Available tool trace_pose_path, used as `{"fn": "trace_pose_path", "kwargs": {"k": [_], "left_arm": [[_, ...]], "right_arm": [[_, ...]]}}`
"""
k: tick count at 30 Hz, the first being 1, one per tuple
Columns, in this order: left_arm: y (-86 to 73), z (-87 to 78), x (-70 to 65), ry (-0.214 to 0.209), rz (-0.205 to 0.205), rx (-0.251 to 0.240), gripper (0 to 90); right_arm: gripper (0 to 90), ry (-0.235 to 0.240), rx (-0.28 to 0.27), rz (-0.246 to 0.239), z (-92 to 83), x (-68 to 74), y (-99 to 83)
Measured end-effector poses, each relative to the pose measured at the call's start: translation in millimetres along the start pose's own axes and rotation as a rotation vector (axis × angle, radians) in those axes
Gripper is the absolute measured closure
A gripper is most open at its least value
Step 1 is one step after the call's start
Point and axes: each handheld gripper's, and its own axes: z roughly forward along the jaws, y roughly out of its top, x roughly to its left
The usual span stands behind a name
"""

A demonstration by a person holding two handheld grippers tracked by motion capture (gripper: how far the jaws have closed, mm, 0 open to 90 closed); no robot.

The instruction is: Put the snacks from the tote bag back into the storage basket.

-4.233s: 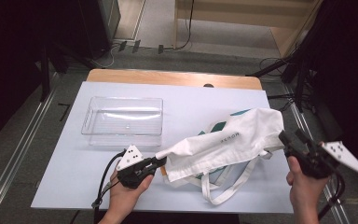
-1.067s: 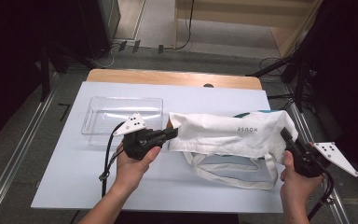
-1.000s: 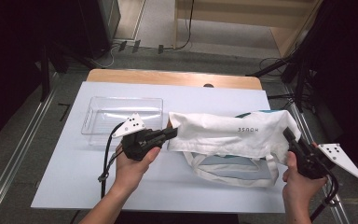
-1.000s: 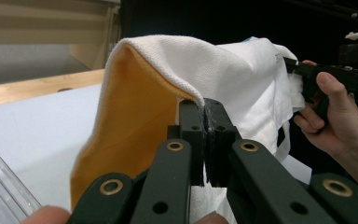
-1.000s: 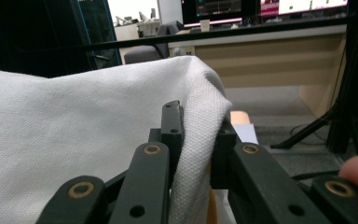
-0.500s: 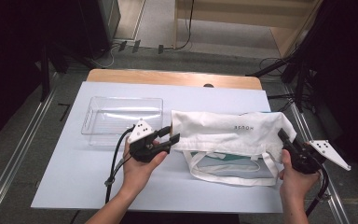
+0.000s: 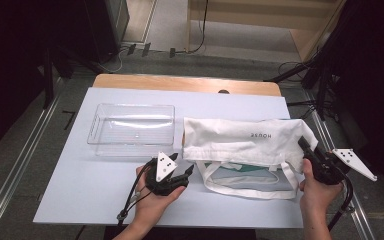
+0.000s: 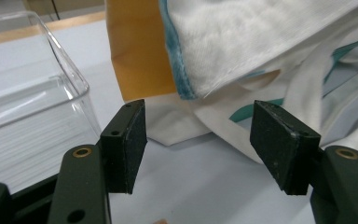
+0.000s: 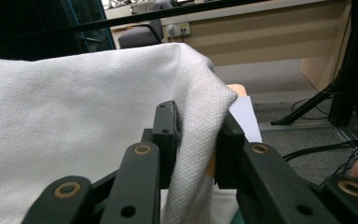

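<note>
While the white tote bag (image 7: pixel 240 142) lies spread across the right half of the surface (image 7: pixel 80 190), just beside the clear plastic tray (image 7: pixel 130 131) at its left, one corner of it is clamped between the fingers (image 9: pixel 168 135) of the right gripper (image 7: pixel 314 156) at the bag's right end. In the right gripper view the woven cloth is seen pinched and bunched between the two black pads. The fingers (image 8: pixel 130 140) of the left gripper (image 7: pixel 182 176) stand apart with nothing between them; they have just been opening, and the bag's left corner lies on the surface ahead of them, untouched.

The bag is judged to be light, soft and limp: it will sag and fold wherever it is not supported, and it cannot be pushed, only pulled or lifted. The canvas weave offers good friction, so slipping is unlikely under a firm pinch. A brown paper item (image 8: pixel 140 60) and a teal-edged layer show beneath the upper fold in the left gripper view, and these may slide out if the bag is tilted.

Hold is best taken at hemmed corners or along the doubled edge, where the cloth is thickest. The loose handles (image 7: pixel 245 185) trailing toward the near edge should be avoided, as they would leave the body hanging
</note>
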Motion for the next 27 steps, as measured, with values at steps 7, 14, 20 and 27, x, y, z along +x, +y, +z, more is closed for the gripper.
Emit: {"fn": "trace_pose_path", "kwargs": {"k": [7, 14, 20, 27], "left_arm": [[16.3, -0.5, 1.9, 0.046, 0.001, -0.064, 38.2], [26.3, -11.1, 1.4, 0.035, 0.033, -0.134, 38.1], [37.1, -10.6, 5.5, -0.004, 0.011, -0.145, 48.1], [42.4, -8.9, 6.5, -0.011, -0.016, -0.144, 49.4]], "right_arm": [[73.9, 0.007, 0.006, 0.011, -1.8, -2.6, -1.6], [64.5, 0.011, 0.007, 0.025, -4.0, -5.1, 0.6], [33.5, -0.003, 0.020, 0.008, -18.8, -3.3, 6.2], [24.4, -0.026, 0.002, 0.023, -72.3, 7.3, -5.8]]}}
